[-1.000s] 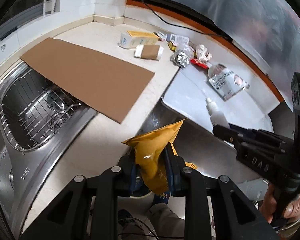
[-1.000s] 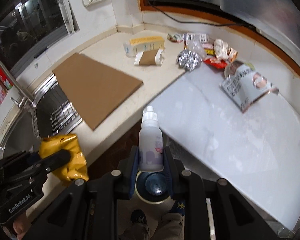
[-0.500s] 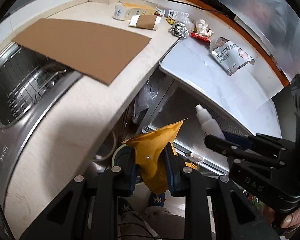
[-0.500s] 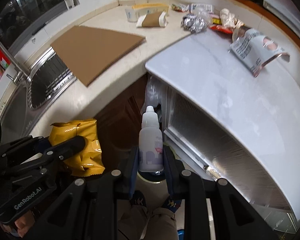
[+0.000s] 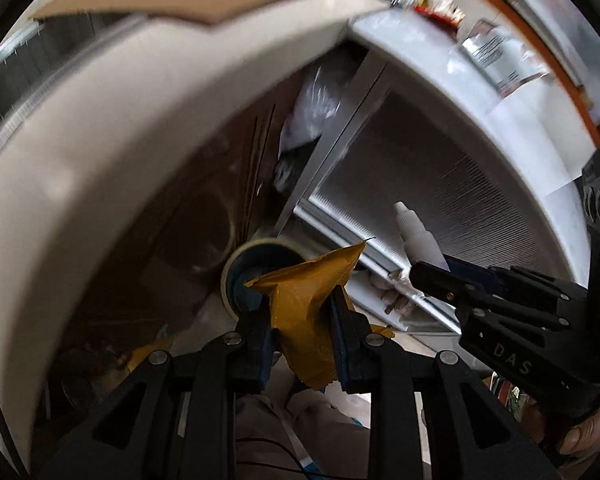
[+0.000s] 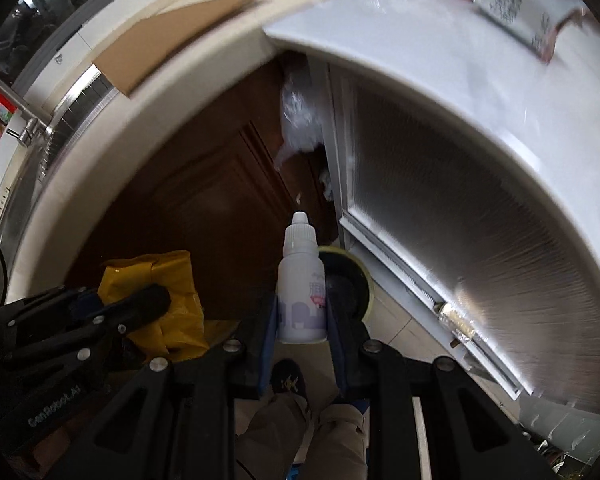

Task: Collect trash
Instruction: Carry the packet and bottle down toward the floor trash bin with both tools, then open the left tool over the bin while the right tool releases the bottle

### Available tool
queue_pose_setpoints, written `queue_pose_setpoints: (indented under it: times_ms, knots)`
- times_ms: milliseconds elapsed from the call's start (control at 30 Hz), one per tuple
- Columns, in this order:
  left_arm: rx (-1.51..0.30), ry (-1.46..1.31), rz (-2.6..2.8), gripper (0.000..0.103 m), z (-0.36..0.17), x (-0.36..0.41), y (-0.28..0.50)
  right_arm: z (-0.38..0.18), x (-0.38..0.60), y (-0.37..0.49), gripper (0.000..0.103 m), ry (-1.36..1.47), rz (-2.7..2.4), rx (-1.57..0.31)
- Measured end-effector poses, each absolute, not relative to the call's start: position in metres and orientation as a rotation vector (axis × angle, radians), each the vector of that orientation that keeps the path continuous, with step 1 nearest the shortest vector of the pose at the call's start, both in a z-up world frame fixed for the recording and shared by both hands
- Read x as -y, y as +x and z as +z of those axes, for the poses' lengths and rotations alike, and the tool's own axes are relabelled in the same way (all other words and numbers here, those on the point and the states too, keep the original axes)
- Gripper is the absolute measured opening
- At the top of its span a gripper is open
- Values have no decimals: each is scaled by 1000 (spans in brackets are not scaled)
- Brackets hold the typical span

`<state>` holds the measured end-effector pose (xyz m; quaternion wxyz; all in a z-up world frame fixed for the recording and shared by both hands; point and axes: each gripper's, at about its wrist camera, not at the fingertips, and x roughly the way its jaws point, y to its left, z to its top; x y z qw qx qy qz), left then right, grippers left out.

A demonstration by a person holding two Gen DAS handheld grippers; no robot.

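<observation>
Though crumpled, yellow wrapper (image 5: 304, 312) — glossy.

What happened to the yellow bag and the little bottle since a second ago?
Both grippers sank below the counter edge toward the round bin on the floor. The left gripper still pinches the yellow bag; the right gripper still clamps the white bottle. Nothing was let go.
</observation>
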<state>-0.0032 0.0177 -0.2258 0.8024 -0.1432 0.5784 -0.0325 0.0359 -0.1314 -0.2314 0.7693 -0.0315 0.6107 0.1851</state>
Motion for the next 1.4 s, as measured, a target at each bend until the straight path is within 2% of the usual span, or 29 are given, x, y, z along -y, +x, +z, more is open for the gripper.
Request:
queue_pose_setpoints:
  times_ms: [333,667,833,1000,1233,1400]
  knots:
    - [-1334,-295,-7,22,-324,-2,17,-332,156,42,24,-14,376,-1473]
    - [-1379,-265,35,23,-400,-3,55,-409,146,71,25,-21,377,-1512]
    - [-1380,-240,54,25,-417,-8,70,-434,135,87,25,-70,398,-1515]
    - [-1389,-215,45,47,-423,-9,72,-444,138,95,25,-55,395,-1529]
    - [-1391,-221,43,50,-424,-12,67,-448,142,98,26,-87,380,-1531]
    - [-1385,-216,41,51,-416,-8,60,-430,142,94,26,-106,395,-1493]
